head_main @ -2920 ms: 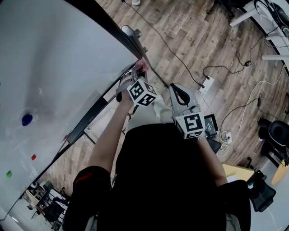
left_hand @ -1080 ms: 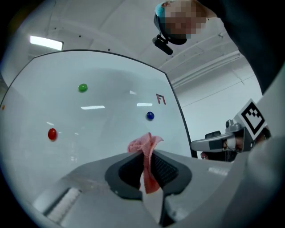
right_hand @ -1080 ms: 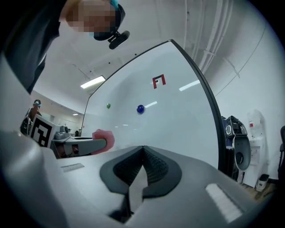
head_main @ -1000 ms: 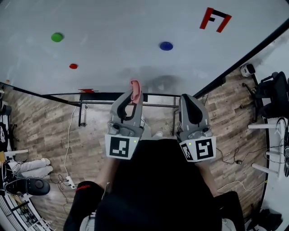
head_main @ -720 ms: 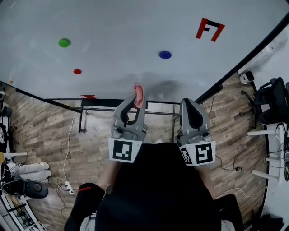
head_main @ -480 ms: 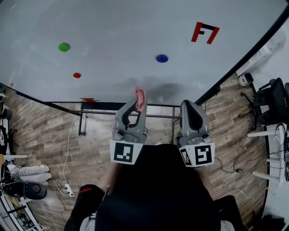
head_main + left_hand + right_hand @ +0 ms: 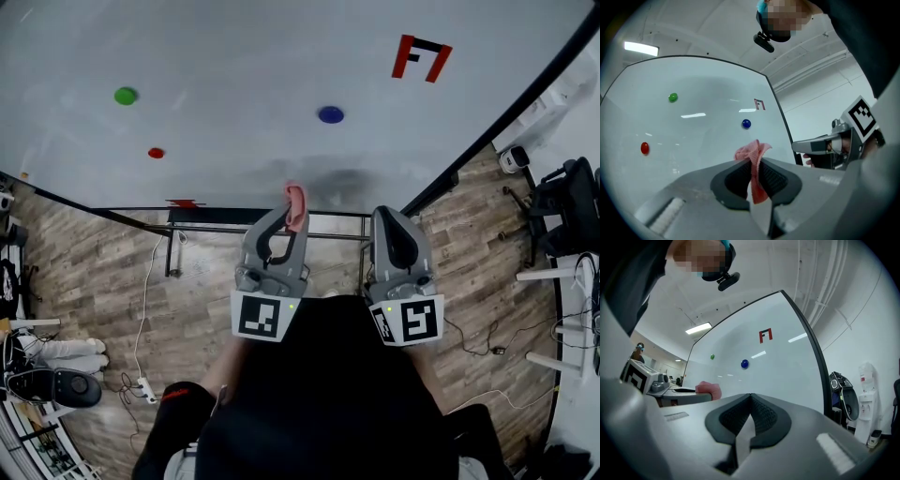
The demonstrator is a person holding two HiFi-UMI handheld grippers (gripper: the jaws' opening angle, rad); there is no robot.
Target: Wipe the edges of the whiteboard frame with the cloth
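Whiteboard (image 7: 234, 56) shows three coloured dots (image 7: 330, 114); left claw (image 7: 292, 212) clamps one pink cloth (image 7: 754, 165), right claw (image 7: 750, 399) clenched empty.

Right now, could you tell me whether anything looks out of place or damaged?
Nothing stands out. The pink cloth is pinched in the left claw, the right claw is shut and empty, and the whiteboard looks intact.

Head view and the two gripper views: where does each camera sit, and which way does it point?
Head view: on the person's head, looking steeply down at the whiteboard; shows the person's torso, the left tongs pinching a pink cloth, and the right tongs.
Left gripper view: rides the left tongs, looking along them toward the whiteboard; jaws shut on the cloth.
Right gripper view: rides the right tongs, facing the whiteboard; jaws shut, empty.
Shared: both gripper views show the blue magnet.
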